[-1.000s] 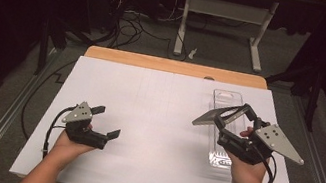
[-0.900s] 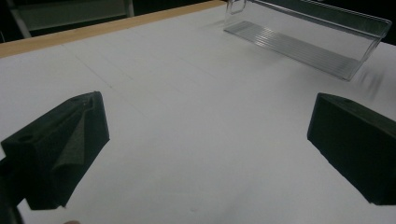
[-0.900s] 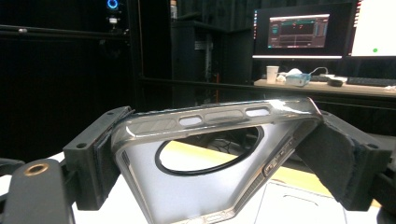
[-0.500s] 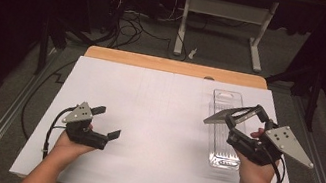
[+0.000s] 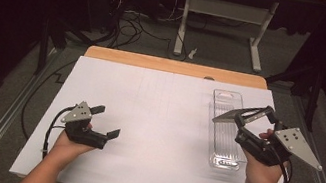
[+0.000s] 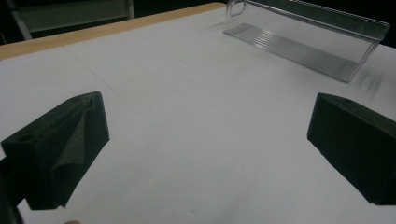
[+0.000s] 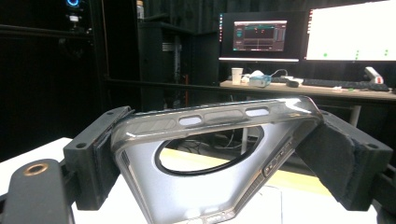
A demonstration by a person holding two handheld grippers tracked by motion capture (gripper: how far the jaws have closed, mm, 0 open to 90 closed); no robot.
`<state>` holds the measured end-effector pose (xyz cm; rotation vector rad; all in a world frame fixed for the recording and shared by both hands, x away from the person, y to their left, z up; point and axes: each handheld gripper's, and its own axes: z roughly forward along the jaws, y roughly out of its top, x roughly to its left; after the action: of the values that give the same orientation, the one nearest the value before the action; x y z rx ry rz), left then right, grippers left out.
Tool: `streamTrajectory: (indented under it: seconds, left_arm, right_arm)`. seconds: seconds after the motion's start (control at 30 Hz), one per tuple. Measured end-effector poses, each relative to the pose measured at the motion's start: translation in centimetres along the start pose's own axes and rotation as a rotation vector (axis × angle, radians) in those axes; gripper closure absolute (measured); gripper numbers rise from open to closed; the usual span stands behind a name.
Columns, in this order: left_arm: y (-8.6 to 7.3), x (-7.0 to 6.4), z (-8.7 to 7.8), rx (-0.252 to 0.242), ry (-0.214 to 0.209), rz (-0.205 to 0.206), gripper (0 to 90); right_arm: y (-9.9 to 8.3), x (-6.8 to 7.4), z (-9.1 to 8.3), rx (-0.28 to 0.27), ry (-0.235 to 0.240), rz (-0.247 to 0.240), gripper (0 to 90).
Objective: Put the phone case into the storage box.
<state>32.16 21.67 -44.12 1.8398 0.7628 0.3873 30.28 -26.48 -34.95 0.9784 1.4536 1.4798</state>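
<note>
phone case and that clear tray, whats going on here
A person works at a white table with a gripper in each hand. The right gripper is shut on a grey phone case, holding it up above a clear tray that lies on the table's right side. The left gripper rests low near the left edge, jaws open and holding nothing.

right gripper drifted right, phone case lowered
</note>
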Motion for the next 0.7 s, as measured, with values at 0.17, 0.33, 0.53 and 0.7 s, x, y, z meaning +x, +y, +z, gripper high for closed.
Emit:
streamTrajectory:
  seconds: [0.17,0.33,0.53,0.7]
  left_arm:
    - [0.0,0.0,0.0,-0.003,0.002,-0.001,0.2]
    - [0.0,0.0,0.0,-0.003,0.001,-0.001,0.2]
    - [0.0,0.0,-0.1,-0.003,0.000,-0.002,0.2]
    - [0.0,0.0,0.0,0.000,-0.002,0.001,0.2]
  right_arm:
    - [-0.1,-0.5,-0.1,0.003,-0.023,-0.011,14.1]
    - [-0.4,-1.2,-0.1,0.012,-0.049,-0.004,14.1]
    - [-0.1,-1.3,-0.4,-0.001,-0.065,-0.008,14.0]
    - [-0.1,-1.4,-0.6,-0.003,-0.077,-0.009,14.0]
